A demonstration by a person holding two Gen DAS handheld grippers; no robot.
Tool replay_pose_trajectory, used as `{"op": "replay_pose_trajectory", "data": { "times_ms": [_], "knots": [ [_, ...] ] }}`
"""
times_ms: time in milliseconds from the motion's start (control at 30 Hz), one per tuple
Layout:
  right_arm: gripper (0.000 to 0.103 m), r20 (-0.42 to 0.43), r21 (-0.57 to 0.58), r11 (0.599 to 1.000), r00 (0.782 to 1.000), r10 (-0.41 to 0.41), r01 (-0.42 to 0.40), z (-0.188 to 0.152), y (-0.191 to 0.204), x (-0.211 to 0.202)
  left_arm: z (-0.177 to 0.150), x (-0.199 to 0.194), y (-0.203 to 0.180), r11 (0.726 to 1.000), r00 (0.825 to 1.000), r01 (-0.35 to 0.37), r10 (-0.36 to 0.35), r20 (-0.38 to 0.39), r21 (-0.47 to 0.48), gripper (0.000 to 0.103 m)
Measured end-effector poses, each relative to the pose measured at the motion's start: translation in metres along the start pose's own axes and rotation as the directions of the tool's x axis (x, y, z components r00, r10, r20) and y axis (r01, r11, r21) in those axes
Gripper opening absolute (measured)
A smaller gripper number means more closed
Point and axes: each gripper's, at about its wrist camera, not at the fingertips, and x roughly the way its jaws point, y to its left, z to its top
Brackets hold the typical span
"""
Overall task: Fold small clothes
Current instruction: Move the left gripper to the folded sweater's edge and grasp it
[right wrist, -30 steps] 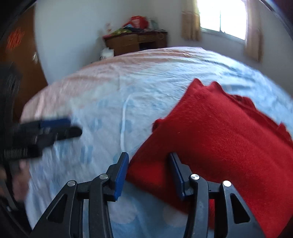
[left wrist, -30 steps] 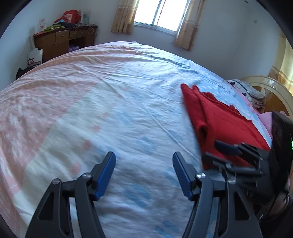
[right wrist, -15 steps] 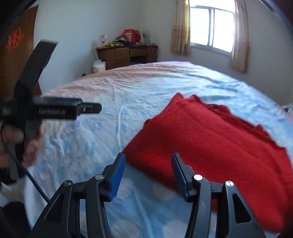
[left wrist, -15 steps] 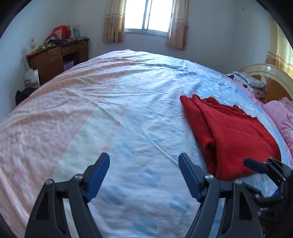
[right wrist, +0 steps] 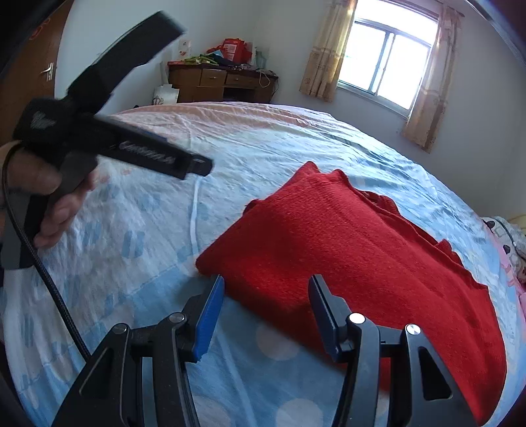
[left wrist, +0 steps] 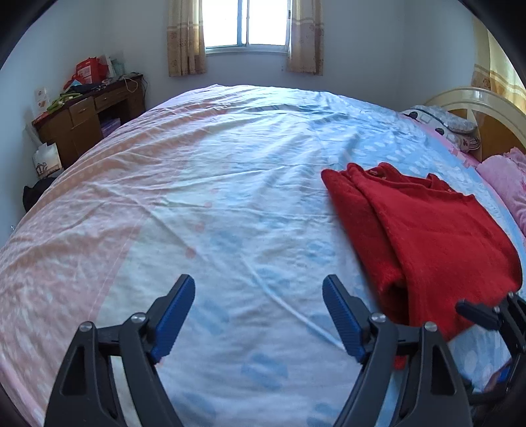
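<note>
A folded red knit garment point(left wrist: 424, 236) lies flat on the bed, at the right in the left wrist view and in the centre of the right wrist view point(right wrist: 345, 249). My left gripper point(left wrist: 258, 300) is open and empty above bare sheet, left of the garment; its body also shows in the right wrist view point(right wrist: 141, 154), held in a hand. My right gripper point(right wrist: 266, 295) is open and empty, raised just before the garment's near edge, not touching it. Its tip shows at the right edge of the left wrist view point(left wrist: 476, 310).
The bed sheet point(left wrist: 197, 184) is pink and blue with spots. A wooden desk point(left wrist: 88, 115) with clutter stands at the far left wall. Pillows point(left wrist: 440, 123) and a headboard point(left wrist: 480, 101) lie at the right. A window point(left wrist: 246, 23) is behind the bed.
Both grippers have pulled back and risen away from the red garment, which now lies free on the bed. The left gripper has opened a little wider.
</note>
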Motion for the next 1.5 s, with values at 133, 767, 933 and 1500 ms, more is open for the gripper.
{"op": "replay_pose_trajectory", "data": {
  "times_ms": [133, 767, 933, 1500],
  "knots": [
    [0.055, -0.009, -0.035, 0.999, 0.999, -0.032, 0.031, 0.003, 0.007, 0.006, 0.008, 0.008, 0.0, 0.999, 1.0, 0.025, -0.025, 0.018, 0.023, 0.088],
    [0.054, 0.018, -0.074, 0.993, 0.996, -0.092, 0.093, 0.007, 0.021, 0.01, 0.047, 0.042, -0.014, 0.947, 0.952, 0.305, -0.305, 0.017, -0.097, 0.089],
    [0.054, 0.018, -0.075, 0.992, 0.995, -0.101, 0.103, 0.005, 0.023, 0.011, 0.057, 0.058, -0.029, 0.926, 0.934, 0.353, -0.358, -0.015, -0.131, 0.089],
    [0.054, 0.03, -0.105, 0.982, 0.987, -0.155, 0.157, 0.003, 0.034, 0.01, 0.066, 0.107, -0.044, 0.846, 0.85, 0.501, -0.52, -0.08, -0.184, 0.039]
  ]
}}
